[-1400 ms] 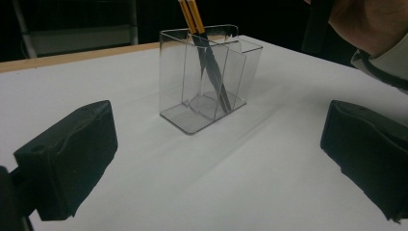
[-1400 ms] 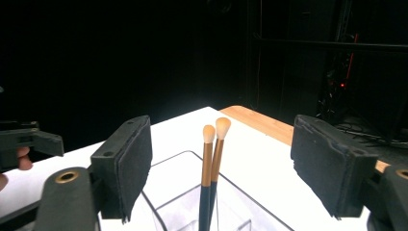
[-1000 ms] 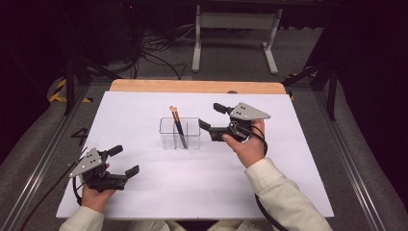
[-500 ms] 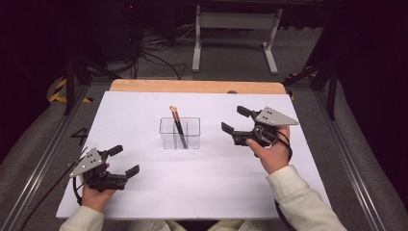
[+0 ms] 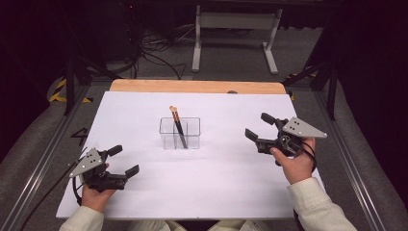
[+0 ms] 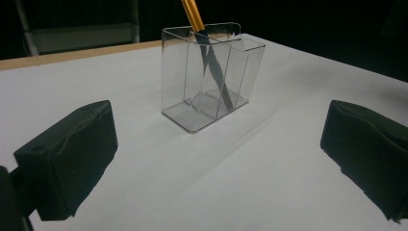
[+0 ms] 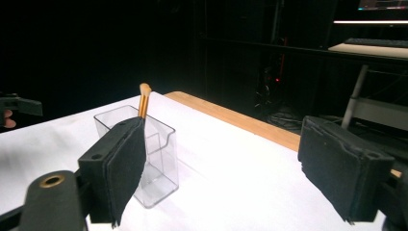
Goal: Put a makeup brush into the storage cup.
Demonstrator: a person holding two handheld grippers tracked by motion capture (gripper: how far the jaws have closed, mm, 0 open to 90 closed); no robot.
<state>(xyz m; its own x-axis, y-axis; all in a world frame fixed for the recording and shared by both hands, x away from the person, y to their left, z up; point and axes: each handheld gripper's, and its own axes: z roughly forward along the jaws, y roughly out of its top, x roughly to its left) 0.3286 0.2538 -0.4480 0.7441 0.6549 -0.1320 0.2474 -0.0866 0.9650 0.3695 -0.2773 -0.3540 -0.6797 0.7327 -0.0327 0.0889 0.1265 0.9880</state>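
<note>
Item: clear plastic divided organiser box (image 5: 180, 133), centre of white-covered table (image 5: 216, 192). Contents: two slim gold-handled, dark-tipped brushes (image 5: 177, 126), leaning in middle compartment, handles above rim.

Change: right gripper (image 5: 257, 129), just beside box a second ago, now withdrawn rightward, well apart. Judgement: deposit likely complete; nothing left in hand.

Right gripper: held above table at right edge, jaws parted wide, empty, pointing toward box.

Left gripper (image 5: 123, 160): unmoved, low at near-left corner, jaws spread, empty, aimed at box.
</note>
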